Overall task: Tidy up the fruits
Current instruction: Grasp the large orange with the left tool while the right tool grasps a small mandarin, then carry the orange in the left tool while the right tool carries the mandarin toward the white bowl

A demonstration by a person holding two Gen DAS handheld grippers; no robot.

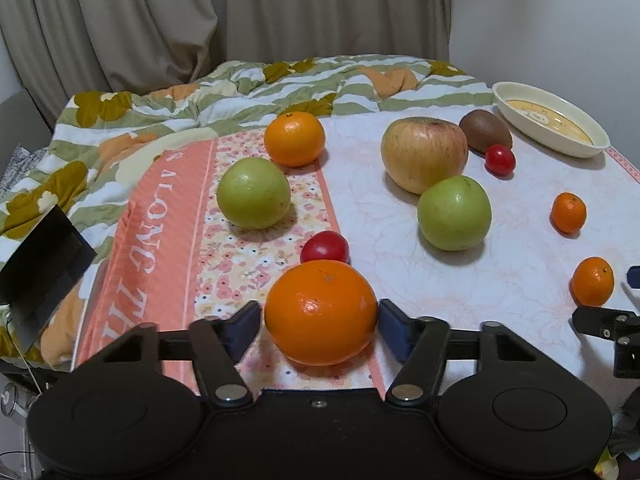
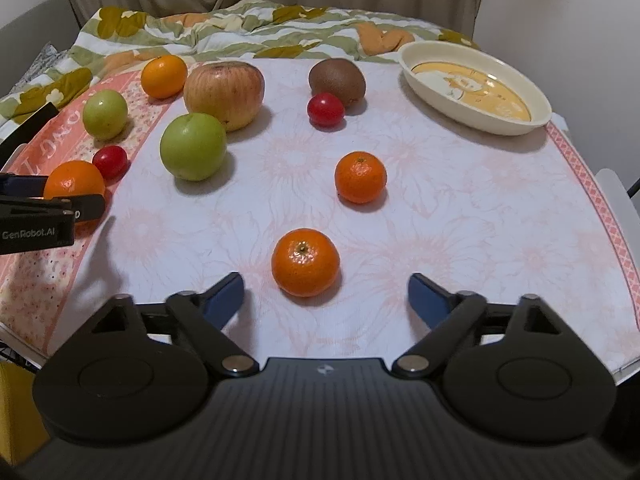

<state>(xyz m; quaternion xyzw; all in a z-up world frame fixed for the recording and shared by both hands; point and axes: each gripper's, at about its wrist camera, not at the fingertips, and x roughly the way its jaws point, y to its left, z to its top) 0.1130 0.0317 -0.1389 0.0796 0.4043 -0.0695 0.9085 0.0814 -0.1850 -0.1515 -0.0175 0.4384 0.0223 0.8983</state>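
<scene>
My left gripper (image 1: 320,312) has its blue pads against both sides of a large orange (image 1: 320,300) that rests on the pink floral cloth (image 1: 460,280); a cherry tomato (image 1: 325,247) sits just behind it. The right gripper (image 2: 326,280) is open, and a small mandarin (image 2: 306,262) lies just beyond its fingertips, touched by neither pad. A second mandarin (image 2: 361,177) lies farther on. Also on the cloth are two green apples (image 2: 193,146) (image 2: 105,113), a yellow-red apple (image 2: 224,94), another orange (image 2: 164,77), a kiwi (image 2: 337,80) and a second cherry tomato (image 2: 326,109).
A cream oval dish (image 2: 476,88) stands at the far right of the cloth. A rumpled flowered quilt (image 1: 200,92) lies behind and to the left, with curtains beyond. The left gripper's black body (image 2: 36,220) shows at the left edge of the right wrist view.
</scene>
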